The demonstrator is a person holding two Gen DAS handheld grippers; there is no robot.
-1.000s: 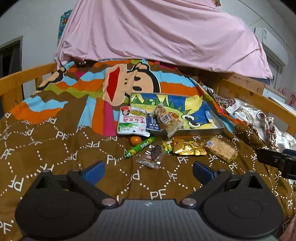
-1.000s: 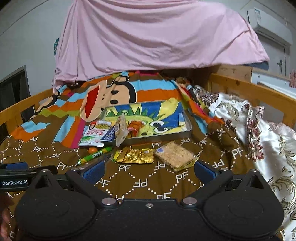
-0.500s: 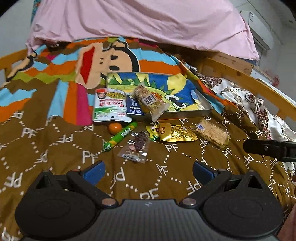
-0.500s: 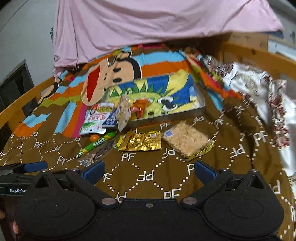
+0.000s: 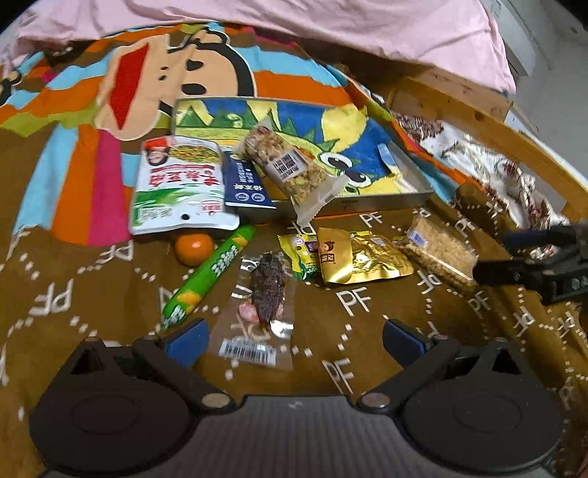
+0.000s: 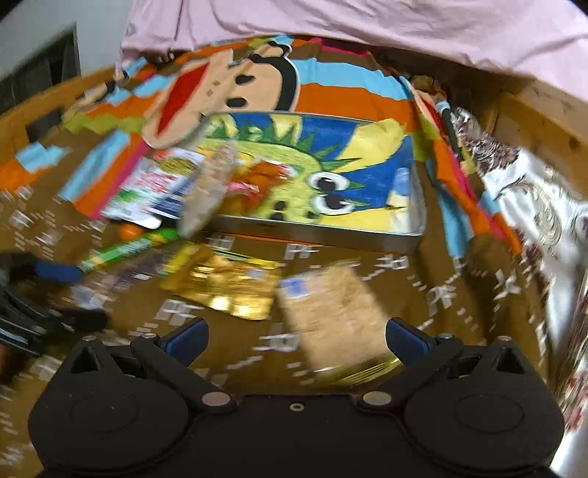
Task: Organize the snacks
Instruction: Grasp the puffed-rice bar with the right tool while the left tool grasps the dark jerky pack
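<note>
A metal tray (image 5: 411,196) with a cartoon lining lies on the brown bedspread; a granola bar (image 5: 290,167) leans over its front rim. In front lie a white-green pouch (image 5: 180,187), a dark blue packet (image 5: 244,185), an orange (image 5: 193,248), a green sausage stick (image 5: 209,275), a clear pack of dried meat (image 5: 266,298), a gold packet (image 5: 362,259) and a rice cracker bar (image 5: 439,253). My left gripper (image 5: 294,336) is open just above the dried meat pack. My right gripper (image 6: 296,336) is open over the rice cracker bar (image 6: 330,309), beside the gold packet (image 6: 224,286); this view is blurred. The tray (image 6: 404,235) lies beyond.
A pink sheet (image 5: 330,22) hangs behind the bed. A wooden bed rail (image 5: 514,143) runs along the right, with a patterned satin cover (image 6: 544,206) beside it. The other gripper (image 5: 544,264) shows at the right edge of the left wrist view.
Both grippers have moved forward and down toward the snacks. The left now hovers at the dried meat pack, the right at the rice cracker bar. Both stay open.
</note>
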